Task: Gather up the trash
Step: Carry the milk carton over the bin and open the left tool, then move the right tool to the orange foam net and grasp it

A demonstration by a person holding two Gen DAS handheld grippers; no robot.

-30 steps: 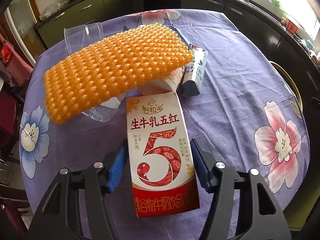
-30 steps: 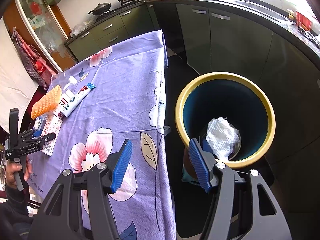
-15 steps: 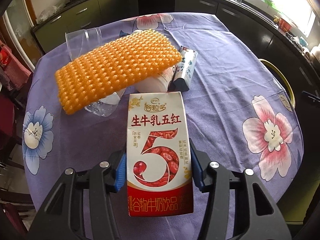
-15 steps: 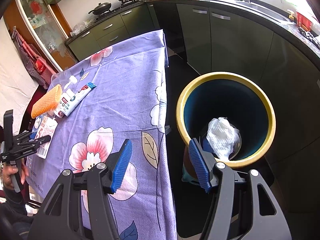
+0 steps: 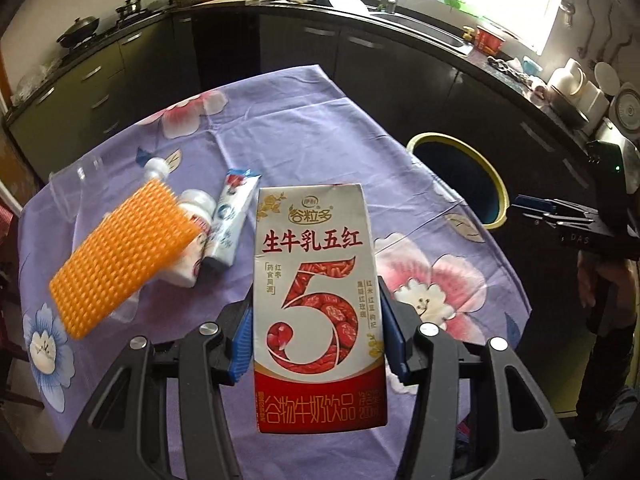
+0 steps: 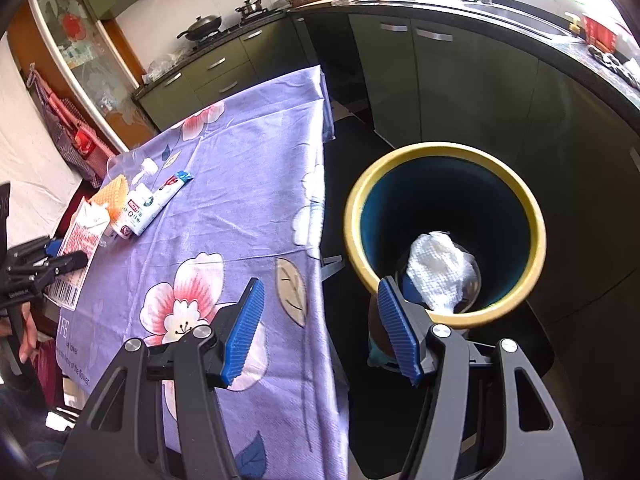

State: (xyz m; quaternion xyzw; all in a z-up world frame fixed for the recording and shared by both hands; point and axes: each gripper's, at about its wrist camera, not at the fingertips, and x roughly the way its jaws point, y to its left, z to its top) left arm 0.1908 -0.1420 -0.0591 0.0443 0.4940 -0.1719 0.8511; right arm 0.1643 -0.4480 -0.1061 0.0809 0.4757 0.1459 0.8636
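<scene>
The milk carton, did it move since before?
Yes. The milk carton, pinched in the left gripper, has lifted off the purple tablecloth, away from the orange mat.

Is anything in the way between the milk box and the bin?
Nothing visible. The left gripper holds the milk box above the table; only bare cloth lies toward the bin, whose mouth is open.

Red-and-white milk carton [image 5: 320, 280] with a big red 5, purple tablecloth [image 5: 304, 120] with pink and blue flowers, orange bumpy mat [image 5: 120, 256], yellow-rimmed bin [image 6: 444, 232] seemingly dark blue inside, white wad [image 6: 440, 268], blue-padded black grippers.
</scene>
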